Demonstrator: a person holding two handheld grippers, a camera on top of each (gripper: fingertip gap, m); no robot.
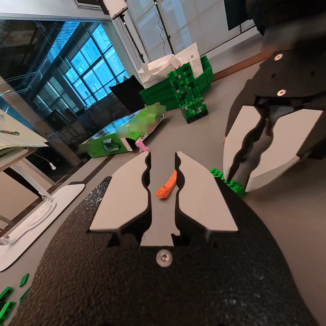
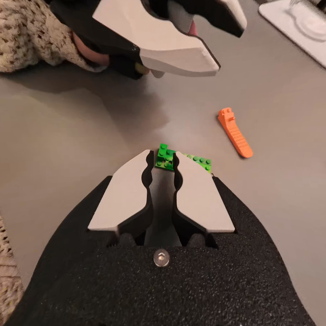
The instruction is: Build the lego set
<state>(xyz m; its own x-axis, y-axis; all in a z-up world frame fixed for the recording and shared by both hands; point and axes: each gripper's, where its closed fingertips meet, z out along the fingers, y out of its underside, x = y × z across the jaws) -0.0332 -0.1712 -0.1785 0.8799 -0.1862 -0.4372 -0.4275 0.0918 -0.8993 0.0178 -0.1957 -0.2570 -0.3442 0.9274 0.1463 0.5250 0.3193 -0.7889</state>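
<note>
A small assembly of green bricks and plates lies on the grey table. My right gripper is open, its tips straddling the near end of the assembly; the right finger hides part of it. In the left wrist view the right gripper comes down from the right onto the same green assembly. My left gripper is open and empty, held above an orange brick separator that shows in the gap between its fingers. The left gripper hovers beyond the assembly, the separator lying to the right.
A built green blocky figure stands at the back before stacked green bins with paper bags. The set's box and a pink piece lie left of it. Loose green plates and a white stand base lie at left. Spacing between my two grippers at the tips: around 9 cm.
</note>
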